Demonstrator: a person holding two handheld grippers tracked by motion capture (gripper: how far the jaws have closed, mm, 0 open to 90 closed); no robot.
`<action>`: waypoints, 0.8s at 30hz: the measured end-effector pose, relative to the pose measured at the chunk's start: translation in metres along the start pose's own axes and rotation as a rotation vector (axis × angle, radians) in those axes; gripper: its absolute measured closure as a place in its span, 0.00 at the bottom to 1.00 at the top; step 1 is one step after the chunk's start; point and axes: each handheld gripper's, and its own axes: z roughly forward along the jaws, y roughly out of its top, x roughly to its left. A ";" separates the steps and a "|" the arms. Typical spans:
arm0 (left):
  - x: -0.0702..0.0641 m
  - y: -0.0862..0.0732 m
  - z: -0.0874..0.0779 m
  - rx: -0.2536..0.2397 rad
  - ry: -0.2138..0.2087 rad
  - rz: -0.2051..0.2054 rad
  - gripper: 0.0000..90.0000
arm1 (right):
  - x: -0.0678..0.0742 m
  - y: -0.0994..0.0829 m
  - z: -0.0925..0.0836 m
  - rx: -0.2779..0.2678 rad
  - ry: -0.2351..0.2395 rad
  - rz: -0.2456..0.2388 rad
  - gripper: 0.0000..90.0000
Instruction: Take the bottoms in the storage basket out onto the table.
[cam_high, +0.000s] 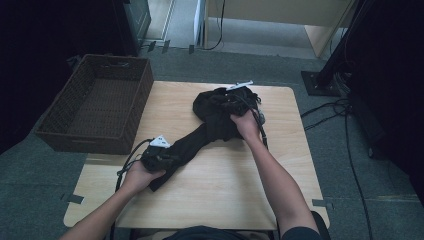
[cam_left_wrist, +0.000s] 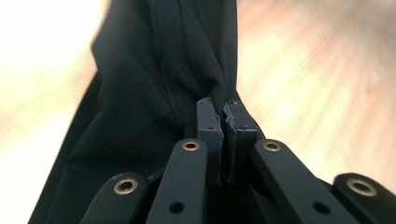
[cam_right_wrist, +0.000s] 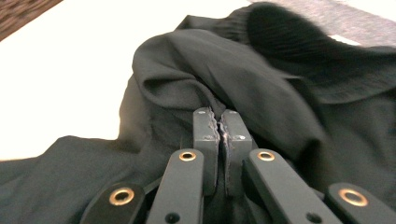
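Both tongs, left (cam_left_wrist: 222, 112) and right (cam_right_wrist: 219, 122), pinch the black garment (cam_high: 210, 125).

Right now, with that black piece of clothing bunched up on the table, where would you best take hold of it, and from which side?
By its two ends. The black garment lies as a rope-like strip across the wooden table, so the left gripper pinches a raised fold at the near end and the right gripper a fold in the far bunch by the ribbed edge. Each probably does best coming in low along the cloth.
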 end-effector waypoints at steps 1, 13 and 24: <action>-0.003 -0.006 -0.002 0.006 -0.010 -0.007 0.96 | -0.010 0.000 0.005 0.013 -0.010 0.024 0.97; -0.011 -0.005 -0.017 -0.095 -0.005 -0.072 0.69 | -0.030 -0.029 0.042 0.067 0.013 0.116 0.80; -0.011 0.057 0.007 -0.118 0.037 -0.022 0.53 | -0.014 -0.018 -0.006 -0.052 0.011 0.060 0.57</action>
